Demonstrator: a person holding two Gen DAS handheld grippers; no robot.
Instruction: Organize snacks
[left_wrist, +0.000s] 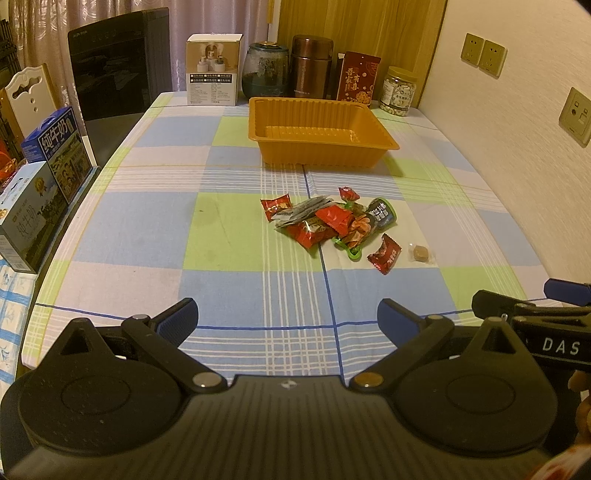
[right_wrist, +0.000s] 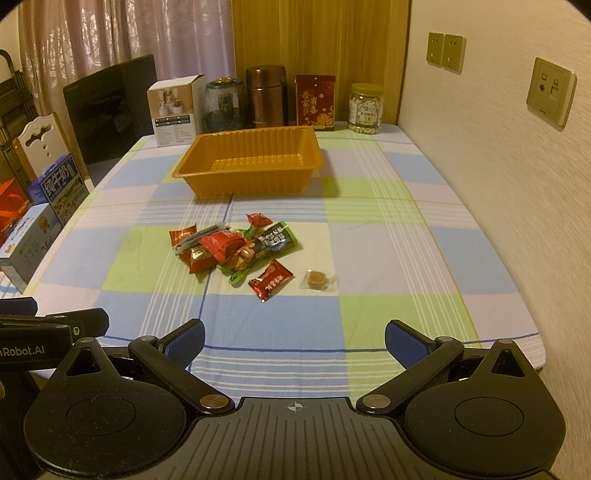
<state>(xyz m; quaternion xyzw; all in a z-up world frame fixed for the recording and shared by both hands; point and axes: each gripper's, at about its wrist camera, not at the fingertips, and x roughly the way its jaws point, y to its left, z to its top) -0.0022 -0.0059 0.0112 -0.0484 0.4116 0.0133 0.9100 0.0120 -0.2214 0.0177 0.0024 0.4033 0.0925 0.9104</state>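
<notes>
A pile of wrapped snacks (left_wrist: 328, 221) lies mid-table on the checked cloth; it also shows in the right wrist view (right_wrist: 232, 247). A red candy (left_wrist: 384, 254) (right_wrist: 270, 280) and a clear-wrapped brown sweet (left_wrist: 421, 254) (right_wrist: 317, 278) lie apart at its right. An empty orange tray (left_wrist: 321, 110) (right_wrist: 207, 162) stands behind the pile. My left gripper (left_wrist: 288, 317) is open and empty above the near table edge. My right gripper (right_wrist: 293, 338) is open and empty, beside the left one; it shows at the right edge of the left wrist view (left_wrist: 528, 302).
A white box (left_wrist: 213, 70), a glass jar (left_wrist: 266, 70), a brown flask (left_wrist: 311, 66), a red box (left_wrist: 357, 79) and a nut jar (left_wrist: 398, 91) line the back edge. Milk cartons (left_wrist: 40, 177) stand off the left side. The wall (left_wrist: 517, 147) runs along the right.
</notes>
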